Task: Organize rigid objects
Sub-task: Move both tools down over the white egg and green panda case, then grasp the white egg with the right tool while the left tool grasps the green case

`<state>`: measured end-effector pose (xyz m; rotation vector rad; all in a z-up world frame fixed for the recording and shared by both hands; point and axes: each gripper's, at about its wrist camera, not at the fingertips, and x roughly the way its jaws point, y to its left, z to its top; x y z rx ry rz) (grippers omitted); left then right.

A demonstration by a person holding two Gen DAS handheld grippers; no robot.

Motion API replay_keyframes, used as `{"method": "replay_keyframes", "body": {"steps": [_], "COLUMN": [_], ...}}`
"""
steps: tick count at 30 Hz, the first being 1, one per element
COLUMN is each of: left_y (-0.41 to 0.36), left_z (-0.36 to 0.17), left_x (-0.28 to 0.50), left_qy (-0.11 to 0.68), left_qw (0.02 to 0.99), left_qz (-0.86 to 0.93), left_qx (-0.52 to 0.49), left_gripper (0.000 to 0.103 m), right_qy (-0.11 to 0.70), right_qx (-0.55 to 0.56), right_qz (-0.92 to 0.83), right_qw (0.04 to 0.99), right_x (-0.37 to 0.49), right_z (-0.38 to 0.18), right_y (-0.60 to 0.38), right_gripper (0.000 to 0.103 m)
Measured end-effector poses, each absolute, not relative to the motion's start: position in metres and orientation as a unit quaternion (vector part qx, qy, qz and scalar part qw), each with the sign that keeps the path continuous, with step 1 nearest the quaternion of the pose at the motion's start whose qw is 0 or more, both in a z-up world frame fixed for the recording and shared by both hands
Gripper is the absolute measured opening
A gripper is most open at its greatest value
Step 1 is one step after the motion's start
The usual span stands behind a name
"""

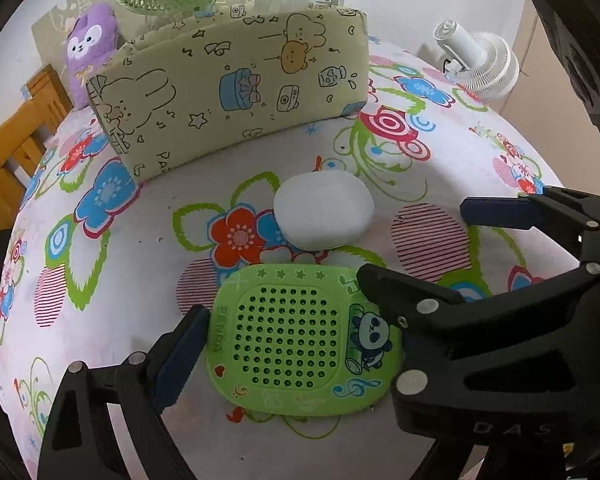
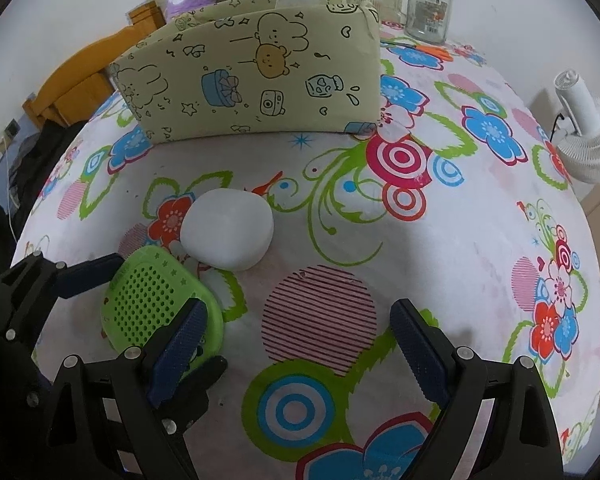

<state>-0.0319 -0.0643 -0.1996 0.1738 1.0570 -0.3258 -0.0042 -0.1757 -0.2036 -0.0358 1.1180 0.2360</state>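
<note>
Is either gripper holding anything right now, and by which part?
Nothing is held. The left gripper straddles the green panda case, fingers open beside its sides. The right gripper is open over bare tablecloth.

Holds the left hand-held gripper point(image 1: 296, 320) tipped steeply downward, jaws spread wide, pads pressing on nothing. Shows only the left finger's blue pad point(image 1: 180, 356) clearly in its own wrist view; hides the opposite finger largely behind the other tool's black frame. Holds the right hand-held gripper point(image 2: 298, 308) at much the same steep downward tilt, just beside the left one, jaws likewise spread wide, both blue pads facing each other across an open gap. Crosses the two tools: sets the right one's left finger between the left one's two fingers. Cannot tell whether touching there.
</note>
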Motion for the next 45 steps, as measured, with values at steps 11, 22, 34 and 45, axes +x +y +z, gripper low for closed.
{"method": "replay_keyframes", "body": {"steps": [11, 22, 34, 45], "left_y": [-0.042, -0.023, -0.012, -0.006], "left_z": [-0.194, -0.199, -0.201, -0.202], "left_x": [-0.018, -0.005, 0.007, 0.01], "left_qy": [0.501, 0.51, 0.514, 0.516], "left_qw": [0.853, 0.853, 0.853, 0.853], "left_qz": [-0.124, -0.097, -0.075, -0.07], "left_qx": [0.071, 0.053, 0.038, 0.031], "left_gripper": [0.095, 0.095, 0.095, 0.095], "right_qy": [0.52, 0.521, 0.511, 0.504], "right_qx": [-0.023, -0.026, -0.032, -0.04], "right_qz": [0.139, 0.143, 0.135, 0.11], "right_qw": [0.842, 0.841, 0.848, 0.856], "right_x": [0.012, 0.026, 0.035, 0.035], "right_z": [-0.198, -0.205, -0.207, -0.207], "right_y": [-0.151, -0.129, -0.116, -0.112], "right_gripper": [0.094, 0.094, 0.09, 0.063]}}
